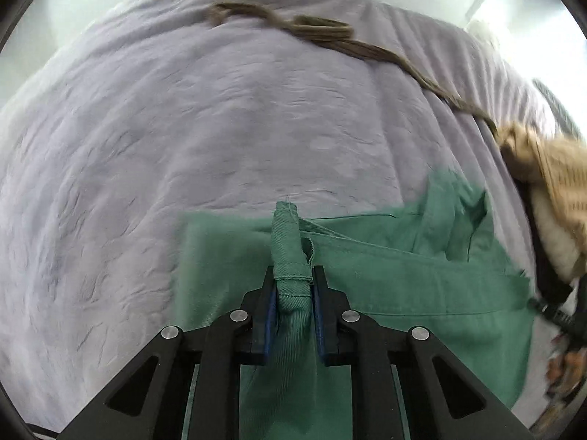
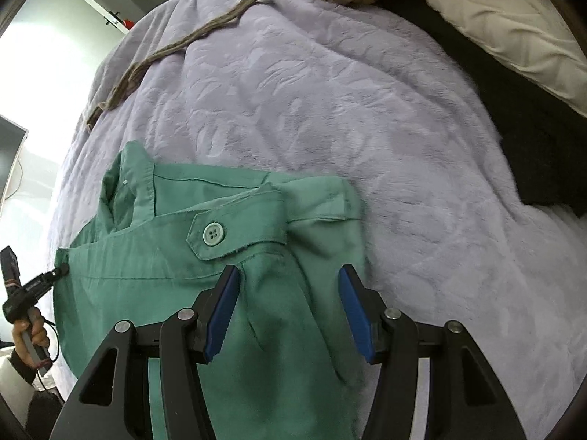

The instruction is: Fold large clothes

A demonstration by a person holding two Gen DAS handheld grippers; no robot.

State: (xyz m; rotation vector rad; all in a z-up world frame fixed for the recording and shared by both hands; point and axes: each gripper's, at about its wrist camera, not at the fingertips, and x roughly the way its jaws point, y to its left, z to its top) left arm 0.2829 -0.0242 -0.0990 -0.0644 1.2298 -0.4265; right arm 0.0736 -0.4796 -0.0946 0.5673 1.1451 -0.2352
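Observation:
A green garment (image 1: pixel 403 278) lies on a lilac bedspread (image 1: pixel 220 128). My left gripper (image 1: pixel 293 278) is shut on a bunched hem of the green garment and holds that fold up. In the right wrist view the same garment (image 2: pixel 165 256) shows a buttoned tab (image 2: pixel 212 236) and a collar. My right gripper (image 2: pixel 290 282) is open just over the garment's right part, with cloth between its fingers but not clamped. The left gripper also shows at the garment's left edge (image 2: pixel 58 269).
A brown belt or cord (image 1: pixel 330 36) trails across the far side of the bedspread (image 2: pixel 367 91). A tan garment (image 1: pixel 557 168) and a cream quilted cover (image 2: pixel 513 25) lie at the bed's edge, with a dark cloth (image 2: pixel 532 128) beside them.

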